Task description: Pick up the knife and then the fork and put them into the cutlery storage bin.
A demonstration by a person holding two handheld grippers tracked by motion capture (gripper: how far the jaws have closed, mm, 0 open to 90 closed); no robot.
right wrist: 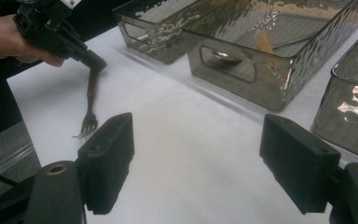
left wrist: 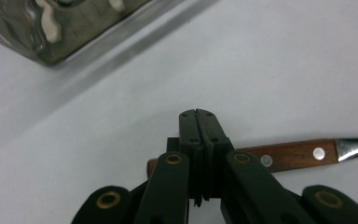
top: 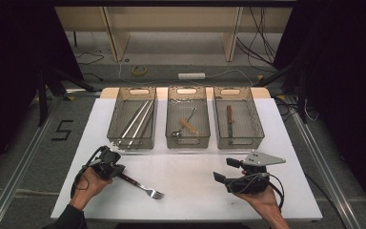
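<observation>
Black jaws of the left gripper (top: pixel 119 172) are pressed together on the wooden handle of a fork (top: pixel 143 186), which lies on the white table (top: pixel 190 191) near its front left. In the left gripper view the left gripper (left wrist: pixel 198 116) has its tips meeting, and the fork (left wrist: pixel 303 154), its riveted brown handle running off to the right, passes beneath them and turns to bare metal at the frame's edge. The right gripper view shows the left gripper (right wrist: pixel 95 65) angled down onto the handle's end, with the fork (right wrist: pixel 89 114) stretching toward the camera, tines resting on the table.

The left hand (top: pixel 91 183) holds that tool from the table's front edge. Well apart from it, at the front right, the right hand (top: pixel 262 200) holds the right gripper (top: pixel 226 171), whose jaws stand wide apart with nothing between them; in its own view the right gripper (right wrist: pixel 196 158) frames bare white table.

Beyond both, three smoked, see-through trays sit side by side across the far half of the table. The left tray (top: pixel 119 107) holds long metal pieces, the middle tray (top: pixel 171 109) a spoon (top: pixel 183 125) and a wooden-handled piece, and the right tray (top: pixel 252 114) a wooden-handled knife (top: pixel 229 120). The fork lies in front of the left tray, outside all three.
</observation>
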